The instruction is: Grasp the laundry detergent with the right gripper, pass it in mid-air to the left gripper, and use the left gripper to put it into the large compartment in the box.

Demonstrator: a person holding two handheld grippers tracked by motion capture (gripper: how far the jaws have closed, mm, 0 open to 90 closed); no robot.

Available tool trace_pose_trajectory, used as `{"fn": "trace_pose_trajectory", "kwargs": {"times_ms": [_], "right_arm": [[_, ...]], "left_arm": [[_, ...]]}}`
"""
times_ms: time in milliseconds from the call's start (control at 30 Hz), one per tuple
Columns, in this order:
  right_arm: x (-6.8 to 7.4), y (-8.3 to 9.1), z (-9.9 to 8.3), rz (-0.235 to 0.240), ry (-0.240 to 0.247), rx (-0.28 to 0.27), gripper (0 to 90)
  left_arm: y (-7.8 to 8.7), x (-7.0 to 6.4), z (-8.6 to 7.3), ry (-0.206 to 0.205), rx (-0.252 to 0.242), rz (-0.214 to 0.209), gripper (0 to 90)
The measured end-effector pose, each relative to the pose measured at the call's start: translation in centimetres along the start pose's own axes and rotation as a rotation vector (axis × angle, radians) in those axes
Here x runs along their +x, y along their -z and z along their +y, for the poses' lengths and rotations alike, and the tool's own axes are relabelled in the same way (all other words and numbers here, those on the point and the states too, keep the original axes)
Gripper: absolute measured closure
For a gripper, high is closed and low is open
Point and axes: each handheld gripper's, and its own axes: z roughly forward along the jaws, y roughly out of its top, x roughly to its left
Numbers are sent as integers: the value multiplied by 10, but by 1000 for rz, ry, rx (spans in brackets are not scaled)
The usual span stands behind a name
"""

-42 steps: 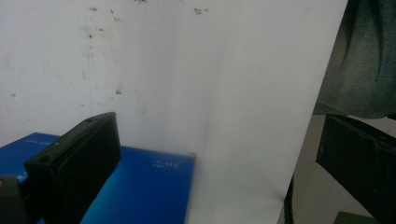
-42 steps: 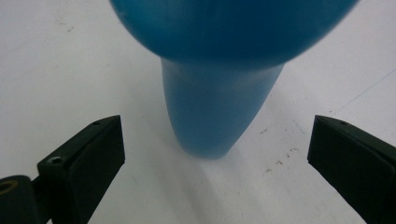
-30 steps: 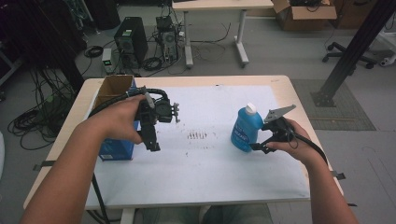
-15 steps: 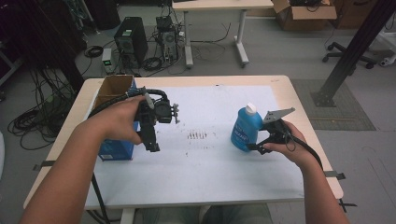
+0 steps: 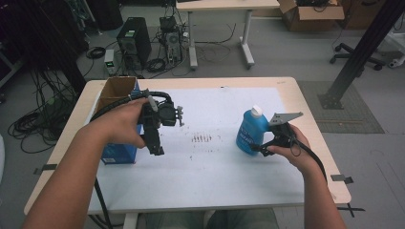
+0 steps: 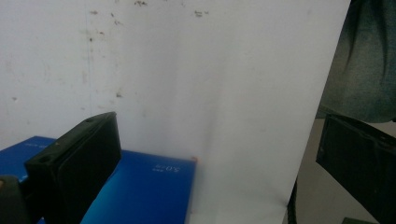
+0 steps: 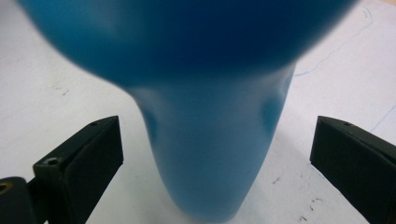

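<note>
A blue bottle point(image 5: 250, 133) with a white cap stands upright on the white sheet point(image 5: 215, 167), right of centre. My right gripper point(image 5: 258, 148) sits low at the bottle's near right side. In the right gripper view, my right gripper point(image 7: 215, 126) is open, and the bottle point(image 7: 210, 154) stands between its jaws with a gap on each side. My left gripper point(image 5: 156, 145) hangs over the sheet's left part, pointing down, beside a blue box point(image 5: 119, 153). In the left gripper view, my left gripper point(image 6: 217, 126) is open and holds nothing, above the blue box point(image 6: 144, 186).
An open cardboard box point(image 5: 117, 88) stands at the table's far left corner, behind the blue box. Dark specks point(image 5: 201, 139) mark the middle of the sheet. The wooden table edge point(image 5: 329, 157) shows along the right. Cables, computers and another table stand on the floor beyond.
My right hand has edged slightly closer to the bottle. My left gripper has stayed where it was.
</note>
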Motion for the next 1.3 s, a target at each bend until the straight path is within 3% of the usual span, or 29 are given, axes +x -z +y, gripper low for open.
{"fn": "trace_pose_trajectory", "kwargs": {"times_ms": [200,800,1133,1300], "right_arm": [[1,-6,-4,-8,-26,-27,23],[6,-11,1,-49,-32,-87,19],[7,-13,0,-90,-54,-105,108],[9,-15,0,-97,-41,-103,130]], "left_arm": [[0,-1,2,-6,-3,2,3],[0,0,-3,1,-7,2,3],[-2,1,-5,4,-6,2,3],[-2,2,-7,7,-9,5,3]]}}
